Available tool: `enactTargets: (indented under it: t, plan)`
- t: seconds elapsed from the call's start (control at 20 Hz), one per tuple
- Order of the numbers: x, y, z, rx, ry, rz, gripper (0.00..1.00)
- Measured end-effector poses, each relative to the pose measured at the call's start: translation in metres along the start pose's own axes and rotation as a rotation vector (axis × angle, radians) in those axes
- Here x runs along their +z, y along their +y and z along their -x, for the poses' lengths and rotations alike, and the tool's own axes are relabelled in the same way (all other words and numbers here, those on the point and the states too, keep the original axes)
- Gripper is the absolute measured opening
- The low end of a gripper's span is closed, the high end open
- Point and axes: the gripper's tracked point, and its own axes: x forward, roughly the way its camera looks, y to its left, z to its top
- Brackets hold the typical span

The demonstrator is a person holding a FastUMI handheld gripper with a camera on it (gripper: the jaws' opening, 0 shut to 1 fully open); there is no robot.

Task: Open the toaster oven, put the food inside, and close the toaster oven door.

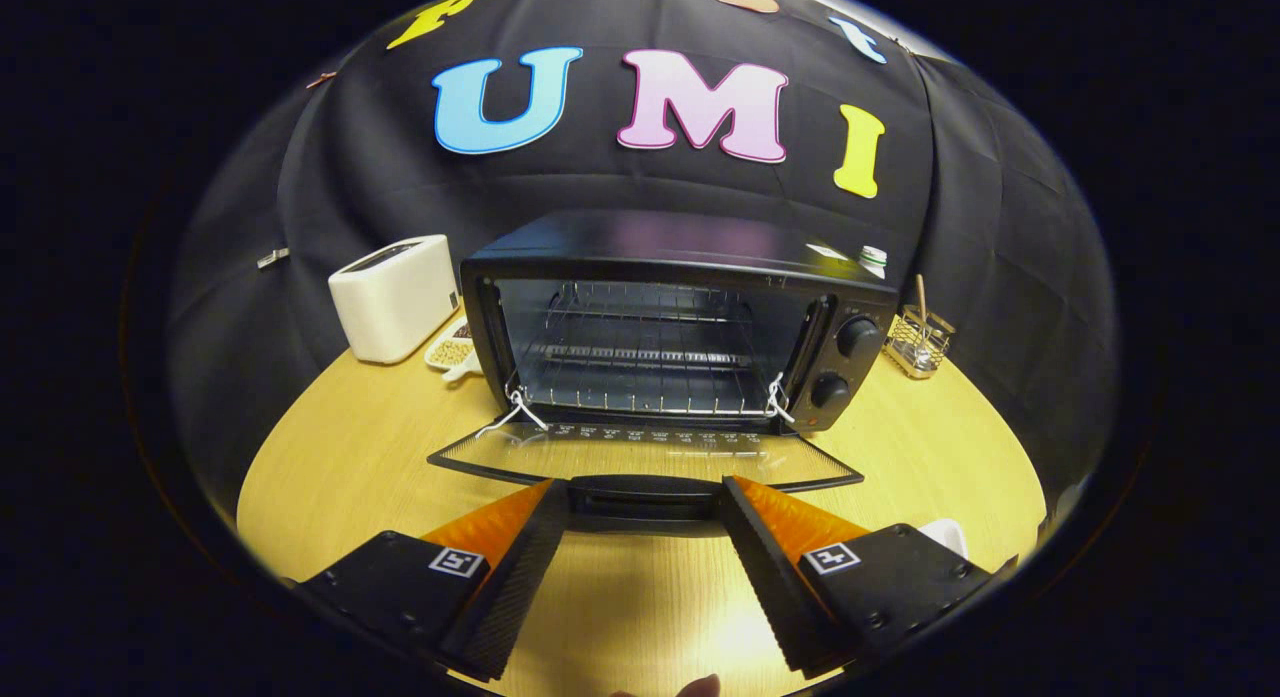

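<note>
Yellow wooden table across the lower half of the frame, black cloth wall behind. Black toaster oven in the middle, door folded down flat and open toward the camera. Wire rack inside, bare. Two round knobs on the oven's right side. Door handle just ahead of the fingertips. Gripper at the bottom of the frame, fingers wide apart, clamped on nothing. White toaster at left of the oven. Small white dish beside it, maybe beans or nuts in it. Wire basket at right. White thing past the right finger, too hidden to name.
</note>
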Motion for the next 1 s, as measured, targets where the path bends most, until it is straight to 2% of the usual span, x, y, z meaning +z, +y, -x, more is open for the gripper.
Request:
enactTargets:
  t: [0.35, 0.5, 0.75, 1.0]
  plan:
    - [-0.058, -0.012, -0.006, 0.016, 0.205, -0.003, 0.99]
    - [-0.069, -0.022, 0.003, 0.035, 0.228, -0.002, 0.99]
    - [-0.052, -0.03, 0.03, 0.097, 0.232, -0.012, 0.99]
    - [-0.018, -0.041, 0.057, 0.228, 0.228, -0.033, 0.99]
